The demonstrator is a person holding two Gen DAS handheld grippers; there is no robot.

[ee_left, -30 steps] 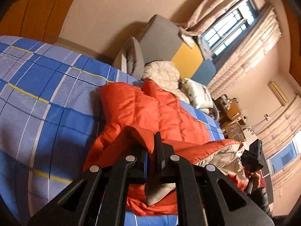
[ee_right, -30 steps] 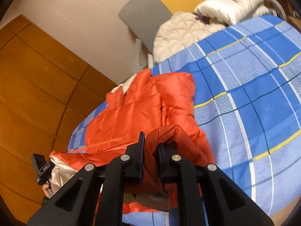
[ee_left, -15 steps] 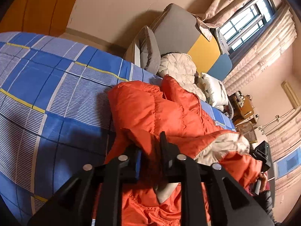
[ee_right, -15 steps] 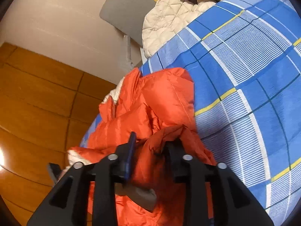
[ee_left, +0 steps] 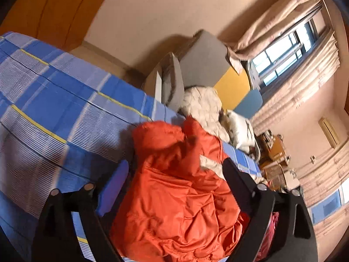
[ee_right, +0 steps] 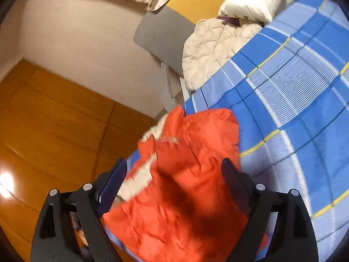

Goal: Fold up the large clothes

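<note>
Now a release: the left gripper and right gripper have just been opening and stand wide, the orange jacket loose between their jaws, gripped by neither. It lies bunched on the blue checked bed, its far end toward twelve o'clock. Next likely calls for regrasping an edge to fold again.

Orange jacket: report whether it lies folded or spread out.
Folded, roughly. The orange jacket lies doubled over in a rumpled heap on the plaid bedsheet, cream lining showing at an edge.
</note>
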